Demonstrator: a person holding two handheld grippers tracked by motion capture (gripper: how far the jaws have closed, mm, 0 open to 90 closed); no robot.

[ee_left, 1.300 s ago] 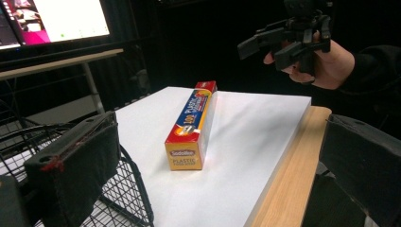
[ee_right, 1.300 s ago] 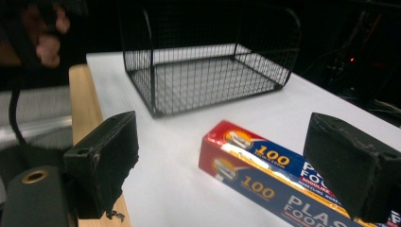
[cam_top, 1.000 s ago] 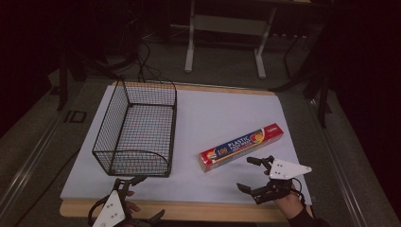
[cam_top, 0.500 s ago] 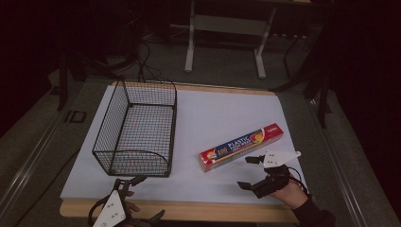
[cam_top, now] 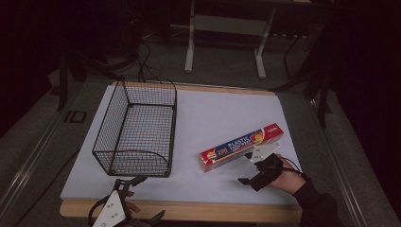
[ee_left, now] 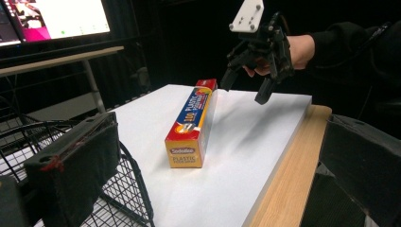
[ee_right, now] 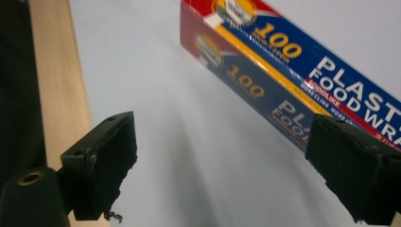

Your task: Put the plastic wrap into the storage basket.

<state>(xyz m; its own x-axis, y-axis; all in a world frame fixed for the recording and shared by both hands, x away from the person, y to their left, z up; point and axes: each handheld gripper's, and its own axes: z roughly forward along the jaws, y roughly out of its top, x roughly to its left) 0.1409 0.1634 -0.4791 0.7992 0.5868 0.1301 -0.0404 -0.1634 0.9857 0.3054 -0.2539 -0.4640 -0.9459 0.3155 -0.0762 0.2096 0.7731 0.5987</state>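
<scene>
A long red and blue plastic food wrap box [cam_top: 240,147] lies flat on the white table top [cam_top: 222,113], right of centre. My right gripper [cam_top: 244,168] hovers just in front of the box's right half, open, jaws tilted down toward it and holding nothing. In the right gripper view the box [ee_right: 288,61] lies beyond the open right gripper [ee_right: 227,161], its far jaw overlapping the box's side. My left gripper [cam_top: 150,198] stays open at the table's near left edge. The left gripper view shows the box [ee_left: 191,123] end-on, with the right gripper [ee_left: 243,92] above its far end.
A black wire basket [cam_top: 135,130], nothing inside it, stands on the left part of the table, its near wall [ee_left: 123,189] close to my left gripper [ee_left: 217,137]. A wooden strip [cam_top: 189,210] runs along the table's near edge. A monitor [ee_left: 56,19] glows behind.
My right gripper has moved forward and left, from the table's near right corner up against the box's near side, tilting downward. The left gripper has not moved.
</scene>
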